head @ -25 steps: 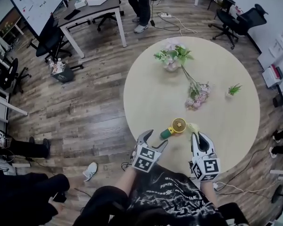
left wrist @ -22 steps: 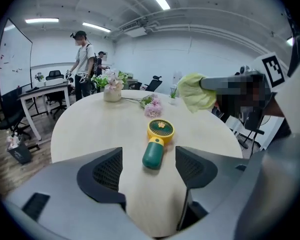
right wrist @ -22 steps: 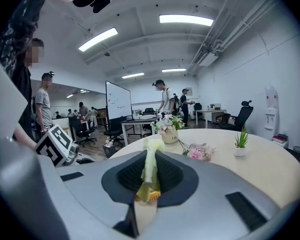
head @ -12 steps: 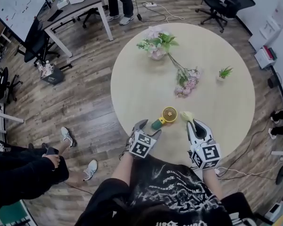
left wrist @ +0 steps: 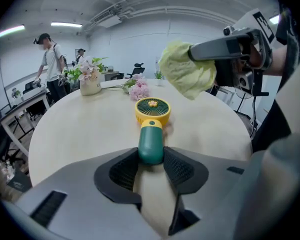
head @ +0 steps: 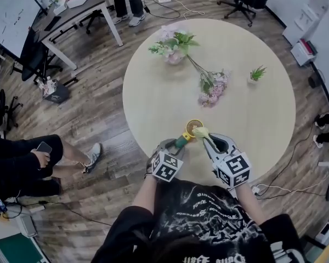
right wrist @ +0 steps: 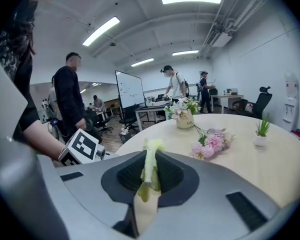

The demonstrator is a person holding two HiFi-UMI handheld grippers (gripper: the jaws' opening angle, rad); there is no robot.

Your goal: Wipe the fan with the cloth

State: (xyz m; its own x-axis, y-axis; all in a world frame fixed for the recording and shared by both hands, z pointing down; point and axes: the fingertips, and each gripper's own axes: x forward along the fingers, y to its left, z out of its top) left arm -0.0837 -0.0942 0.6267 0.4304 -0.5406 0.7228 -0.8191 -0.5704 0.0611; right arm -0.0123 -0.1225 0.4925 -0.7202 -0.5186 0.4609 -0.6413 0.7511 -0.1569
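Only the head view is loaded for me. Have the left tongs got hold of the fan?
Observer: Yes. The left gripper view shows the left tongs, which have just been closing, pressed on both sides of the green handle of the fan.
Operator: And the cloth?
Observer: The right gripper view shows the right tongs shut on the cloth, pinched into a thin fold.
Operator: Wiping yet?
Observer: Seemingly not; the left gripper view shows the cloth raised beside the fan's head.

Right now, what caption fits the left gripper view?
Left gripper, jaws just closing on the fan's handle; right gripper holds the cloth nearby.
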